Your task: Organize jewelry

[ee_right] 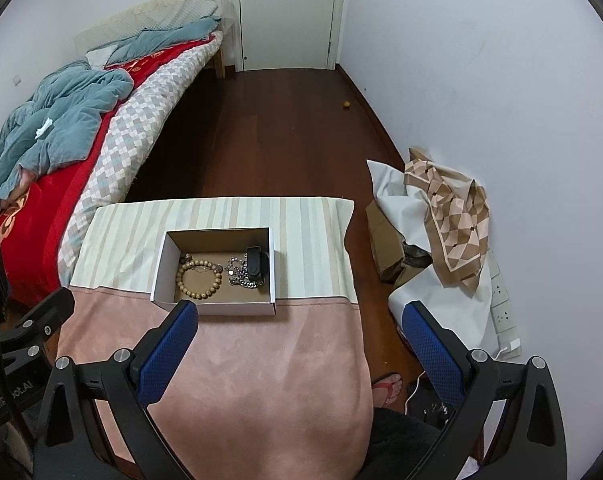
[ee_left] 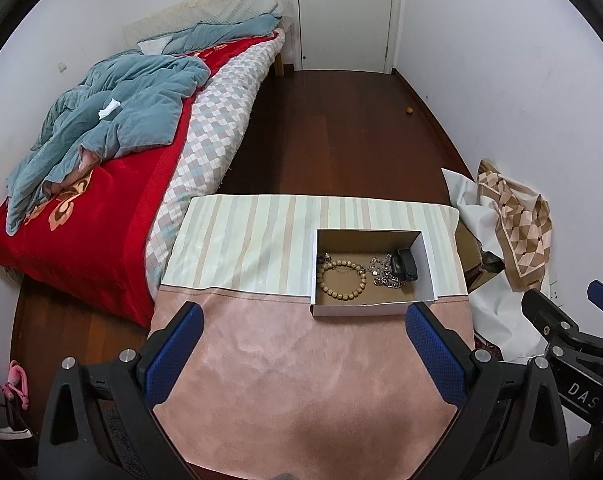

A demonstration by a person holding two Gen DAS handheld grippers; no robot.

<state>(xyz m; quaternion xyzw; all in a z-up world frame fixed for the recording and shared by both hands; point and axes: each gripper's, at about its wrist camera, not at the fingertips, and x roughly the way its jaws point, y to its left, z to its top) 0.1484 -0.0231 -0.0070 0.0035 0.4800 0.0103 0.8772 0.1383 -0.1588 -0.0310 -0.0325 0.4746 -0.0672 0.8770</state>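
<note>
A white cardboard box (ee_left: 365, 309) (ee_right: 237, 309) sits on the cloth-covered table (ee_left: 285, 360) (ee_right: 261, 360). Inside lie a wooden bead bracelet (ee_left: 341, 280) (ee_right: 198, 278), a silver chain (ee_left: 385, 276) (ee_right: 239, 274) and a black watch (ee_left: 404, 265) (ee_right: 256, 263). My left gripper (ee_left: 303, 316) is open and empty, above the pink cloth just in front of the box. My right gripper (ee_right: 299, 314) is open and empty, in front of the box and right of it, its left finger (ee_right: 169, 354) near the box's front left corner.
A bed (ee_left: 101, 208) (ee_right: 53, 184) with red cover and blue duvet stands left of the table. Bags, a cardboard box and a patterned scarf (ee_left: 517, 220) (ee_right: 453, 216) lie on the floor at the right wall. A sandalled foot (ee_right: 387, 388) is beside the table.
</note>
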